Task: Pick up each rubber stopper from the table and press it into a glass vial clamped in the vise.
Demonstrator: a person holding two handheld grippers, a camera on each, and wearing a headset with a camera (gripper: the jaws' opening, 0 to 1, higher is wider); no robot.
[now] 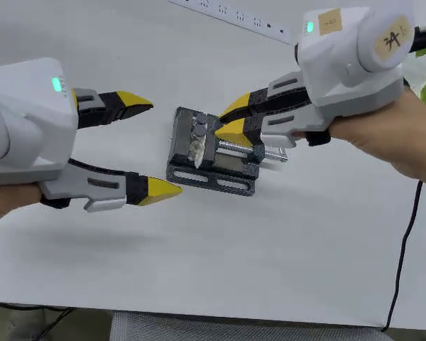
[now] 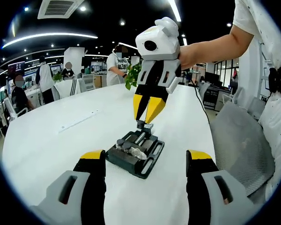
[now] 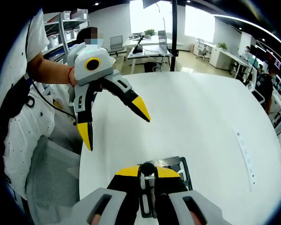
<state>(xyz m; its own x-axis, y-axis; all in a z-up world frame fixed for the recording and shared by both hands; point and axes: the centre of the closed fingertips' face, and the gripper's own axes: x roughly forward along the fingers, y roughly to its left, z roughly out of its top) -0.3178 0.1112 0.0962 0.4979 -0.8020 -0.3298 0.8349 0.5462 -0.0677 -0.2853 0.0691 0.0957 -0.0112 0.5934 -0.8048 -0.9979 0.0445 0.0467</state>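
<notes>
A small black vise point(image 1: 224, 172) sits mid-table with a pale glass vial point(image 1: 197, 150) clamped in it and a grey stopper point(image 1: 199, 128) on top. My right gripper point(image 1: 226, 124) hovers over the vise's far side, shut on a dark rubber stopper point(image 3: 146, 168). From the left gripper view that gripper point(image 2: 147, 115) points straight down at the vise point(image 2: 150, 157). My left gripper point(image 1: 156, 147) is open wide, left of the vise and apart from it, with nothing between its fingers. It also appears in the right gripper view point(image 3: 117, 129).
A white power strip point(image 1: 234, 14) lies at the table's far edge. A black cable point(image 1: 408, 234) runs down the right side. The table's near edge is close below, with a mesh chair point(image 2: 243, 140) beside it. People stand far off.
</notes>
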